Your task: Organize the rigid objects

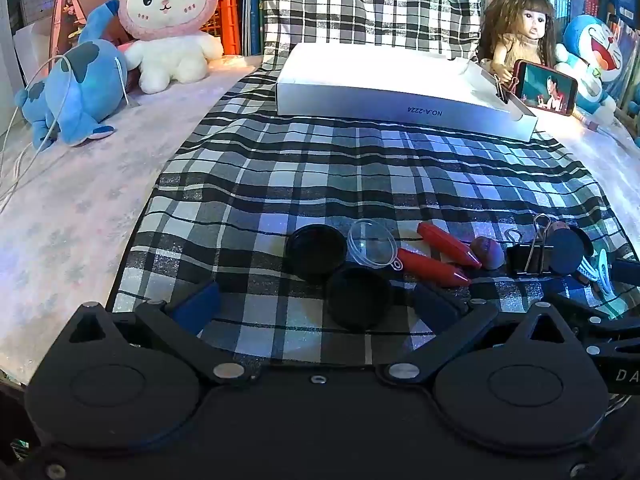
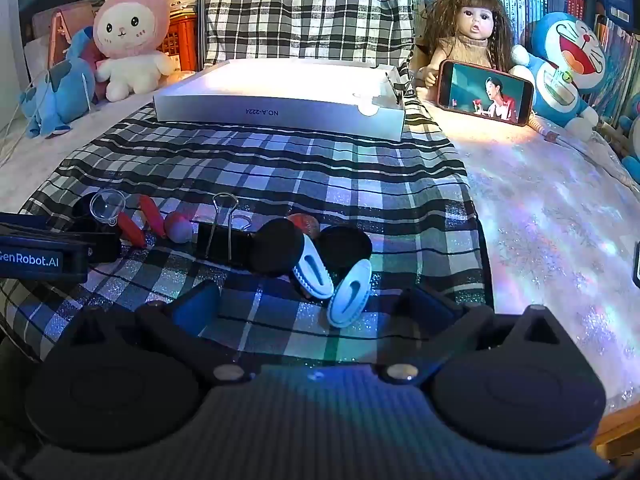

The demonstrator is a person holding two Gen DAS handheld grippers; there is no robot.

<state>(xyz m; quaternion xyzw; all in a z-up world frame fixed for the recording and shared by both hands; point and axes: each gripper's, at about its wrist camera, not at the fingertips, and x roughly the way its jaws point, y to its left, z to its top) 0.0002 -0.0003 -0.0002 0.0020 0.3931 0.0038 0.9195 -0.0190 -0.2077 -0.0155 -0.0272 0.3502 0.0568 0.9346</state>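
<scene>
Spread on checked cloth (image 1: 280,168): black lids (image 1: 316,250), clear cup (image 1: 370,242), red pens (image 1: 448,244), binder clip (image 2: 222,236), white clips (image 2: 348,300). White box (image 1: 384,88) behind. Left gripper (image 1: 316,306) and right gripper (image 2: 316,306): fingers spread wide, grasping nothing.

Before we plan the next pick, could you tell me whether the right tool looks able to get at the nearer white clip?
Probably yes. The right tool is open, and the nearer white clip lies just ahead between its fingers with only cloth before it. The second clip and a black lid crowd its far end.

Dim bluish light, fisheye-warped edges
</scene>
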